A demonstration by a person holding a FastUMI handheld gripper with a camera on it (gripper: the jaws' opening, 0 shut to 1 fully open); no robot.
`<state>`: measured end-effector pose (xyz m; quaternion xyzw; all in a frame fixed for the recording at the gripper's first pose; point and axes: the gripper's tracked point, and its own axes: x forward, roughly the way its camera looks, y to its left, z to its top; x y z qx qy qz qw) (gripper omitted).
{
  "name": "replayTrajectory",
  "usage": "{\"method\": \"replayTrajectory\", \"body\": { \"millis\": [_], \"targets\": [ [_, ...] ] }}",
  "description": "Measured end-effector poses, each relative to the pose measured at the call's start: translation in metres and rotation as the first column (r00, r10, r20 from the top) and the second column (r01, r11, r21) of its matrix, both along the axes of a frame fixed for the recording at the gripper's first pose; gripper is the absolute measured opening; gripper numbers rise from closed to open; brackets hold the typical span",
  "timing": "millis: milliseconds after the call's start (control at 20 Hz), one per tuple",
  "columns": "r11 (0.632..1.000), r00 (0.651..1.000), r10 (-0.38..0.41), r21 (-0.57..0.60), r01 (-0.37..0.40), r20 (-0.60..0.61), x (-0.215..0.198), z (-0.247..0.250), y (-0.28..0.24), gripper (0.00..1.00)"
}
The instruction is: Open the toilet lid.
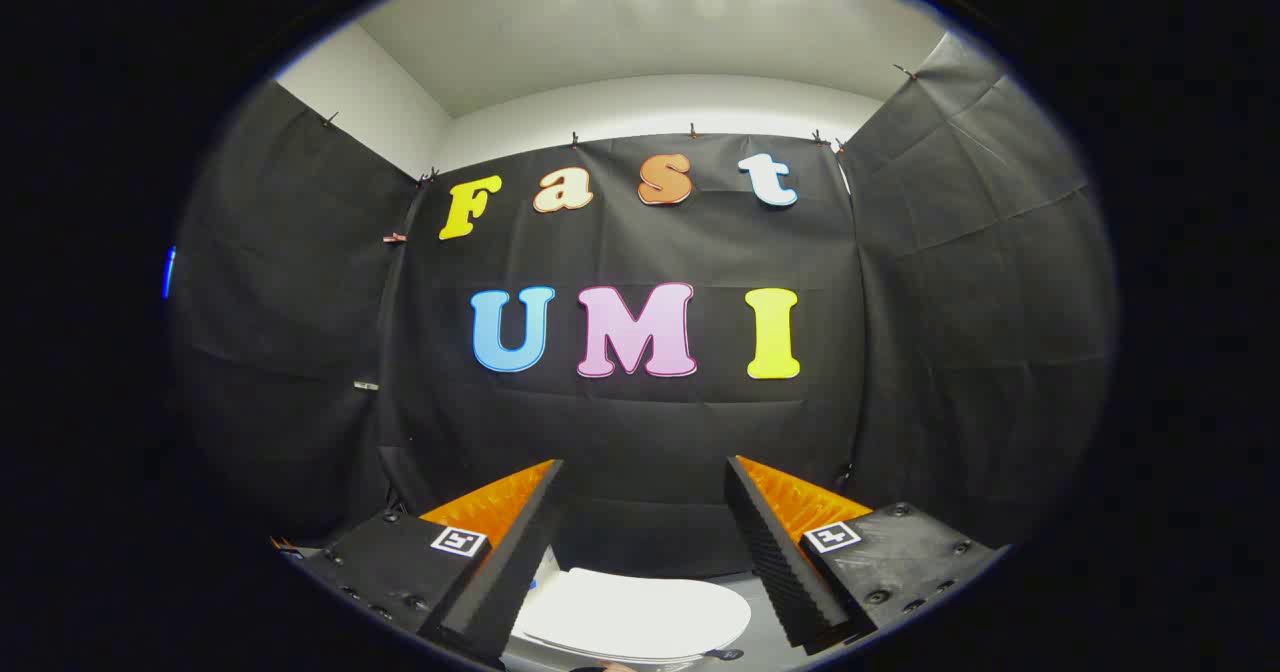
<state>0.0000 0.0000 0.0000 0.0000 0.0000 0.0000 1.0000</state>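
- Fingers point(645, 542) — spread wide, nothing between the pads, held above the toilet.
- Lid point(635, 614) — white, lying flat and closed, seen low between the fingers, apart from both.
- Black cloth wall point(640, 432) beyond, white ceiling point(650, 42) above.

My camera rides on my gripper point(645, 477) and looks forward along its two spread fingers toward the booth's back wall point(640, 422). It sits high over the toilet lid point(635, 617), which lies low between the fingers, near me.
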Motion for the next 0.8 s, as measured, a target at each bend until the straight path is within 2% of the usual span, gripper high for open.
{"method": "replayTrajectory", "body": {
  "millis": [800],
  "targets": [
    [1.0, 1.0, -0.021, -0.004, 0.021, 0.0, 0.0005, 0.0007, -0.0038, 0.99]
  ]
}}
